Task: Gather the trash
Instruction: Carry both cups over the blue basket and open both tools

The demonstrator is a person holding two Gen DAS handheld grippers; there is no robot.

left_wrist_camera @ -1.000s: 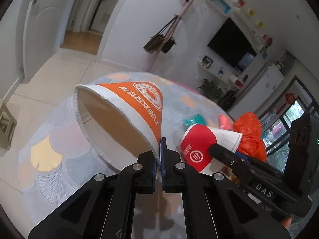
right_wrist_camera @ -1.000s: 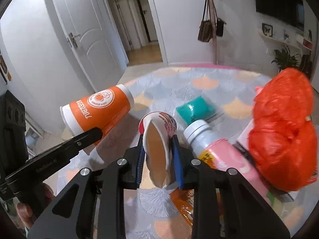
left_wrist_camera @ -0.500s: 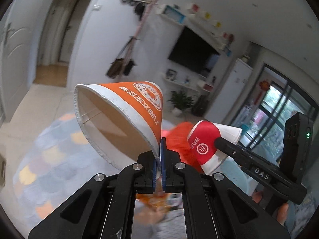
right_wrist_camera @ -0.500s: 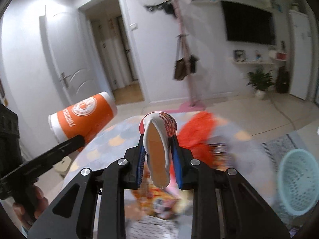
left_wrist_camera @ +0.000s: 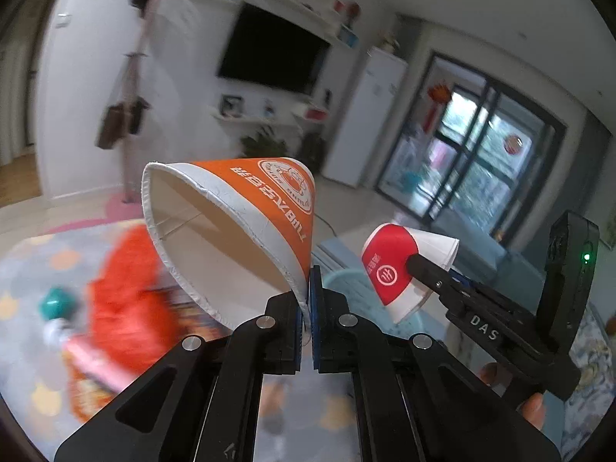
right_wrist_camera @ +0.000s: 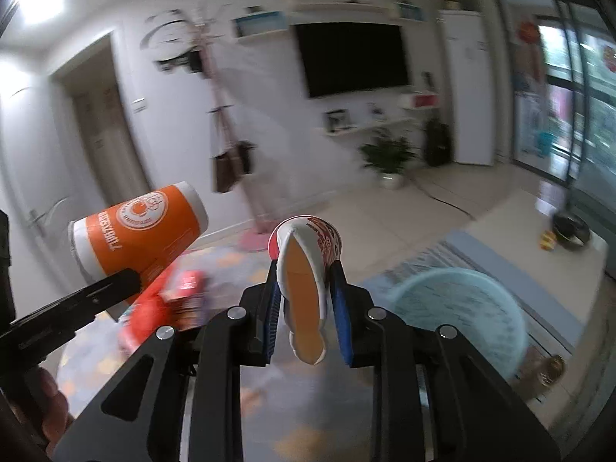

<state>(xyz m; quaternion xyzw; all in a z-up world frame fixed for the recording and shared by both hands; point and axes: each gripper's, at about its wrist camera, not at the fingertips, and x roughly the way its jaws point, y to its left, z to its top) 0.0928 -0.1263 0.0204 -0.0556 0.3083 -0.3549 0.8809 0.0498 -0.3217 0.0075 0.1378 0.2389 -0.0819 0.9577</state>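
Left gripper (left_wrist_camera: 306, 296) pinches the orange paper cup (left_wrist_camera: 246, 227) by its rim, right gripper (right_wrist_camera: 308, 300) squeezes the red paper cup (right_wrist_camera: 308, 269), nearer the pale-blue waste basket (right_wrist_camera: 481, 308) ahead-right on the floor

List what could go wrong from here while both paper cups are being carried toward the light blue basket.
1. The left tool pinches only the thin rim of the orange cup; a swing could tear it or let it slip.
2. The right tool squeezes the red cup flat, so it may slide out early.
3. The blue basket sits off to the right, so a hasty release could miss.
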